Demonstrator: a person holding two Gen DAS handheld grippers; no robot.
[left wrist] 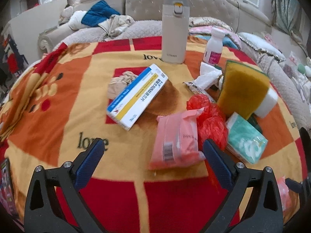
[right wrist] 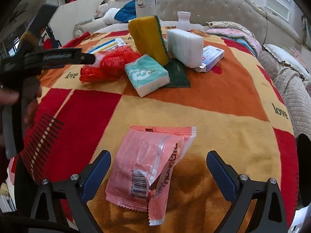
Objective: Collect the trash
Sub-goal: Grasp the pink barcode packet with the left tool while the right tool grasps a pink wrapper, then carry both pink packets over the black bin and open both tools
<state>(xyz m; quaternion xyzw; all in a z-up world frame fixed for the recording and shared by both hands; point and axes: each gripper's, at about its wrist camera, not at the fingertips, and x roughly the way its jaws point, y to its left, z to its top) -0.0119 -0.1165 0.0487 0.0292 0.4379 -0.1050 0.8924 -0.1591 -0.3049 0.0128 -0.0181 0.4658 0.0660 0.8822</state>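
Note:
In the left wrist view my left gripper [left wrist: 153,147] is open above a blanket-covered table; a pink wrapper [left wrist: 176,141] lies just inside its right finger, beside a crumpled red plastic bag [left wrist: 210,116]. A crumpled tissue [left wrist: 208,75] and a beige wad [left wrist: 120,83] lie farther off. In the right wrist view my right gripper [right wrist: 158,161] is open, with another torn pink wrapper [right wrist: 147,165] between its fingers on the blanket. The left gripper [right wrist: 58,57] shows at the left, pointing at the red bag [right wrist: 108,62].
On the blanket [left wrist: 58,116] stand a beige flask [left wrist: 175,31], a white bottle [left wrist: 213,46], a yellow sponge [left wrist: 243,89], a white sponge [right wrist: 184,46], a tissue pack [right wrist: 147,73], a medicine box [left wrist: 138,97] and a small box [right wrist: 211,58]. A sofa [left wrist: 175,5] is behind.

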